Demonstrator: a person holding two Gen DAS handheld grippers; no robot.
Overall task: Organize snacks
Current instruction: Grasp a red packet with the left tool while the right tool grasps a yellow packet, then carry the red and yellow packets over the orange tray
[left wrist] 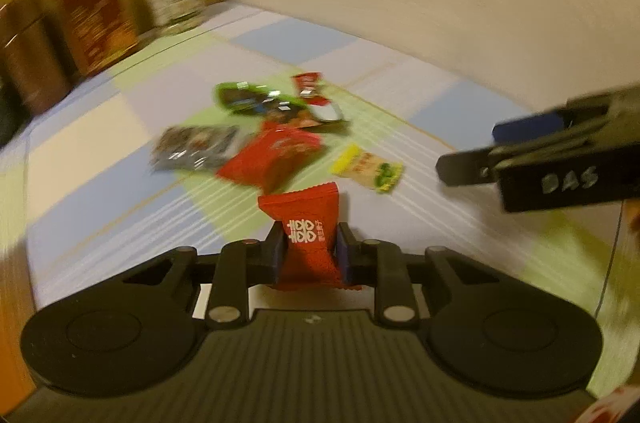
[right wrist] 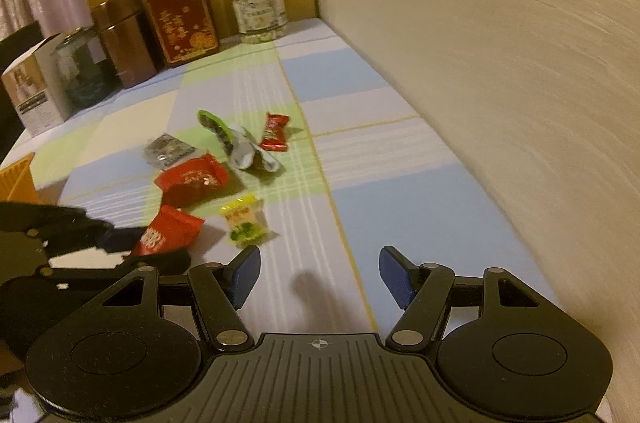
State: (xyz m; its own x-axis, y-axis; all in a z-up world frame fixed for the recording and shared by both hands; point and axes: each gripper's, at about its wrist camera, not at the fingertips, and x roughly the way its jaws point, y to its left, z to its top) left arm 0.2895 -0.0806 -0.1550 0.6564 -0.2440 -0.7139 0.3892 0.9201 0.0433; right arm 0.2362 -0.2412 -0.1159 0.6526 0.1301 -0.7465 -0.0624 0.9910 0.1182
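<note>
closest to my left lens, the left hand-held gripper (left wrist: 308,247) is clamped tight on a red candy packet (left wrist: 306,227) with white characters, the blue pads pressing its middle and its crimped end sticking up past them. i'll use that red candy packet as my landmark. on my right lens, the right hand-held gripper (right wrist: 320,273) stands about half open with nothing between its pads, just right of the packet above the checked cloth on the tabletop (right wrist: 360,83). just beyond the packet lies a yellow-green snack (right wrist: 244,221). farther past it i see a bigger red pouch (right wrist: 192,181), a grey packet (right wrist: 168,151), a green and silver wrapper (right wrist: 236,143) and a small red sweet (right wrist: 274,133). well beyond the packet, tins and a clear jar (right wrist: 259,9) line the back edge.
</note>
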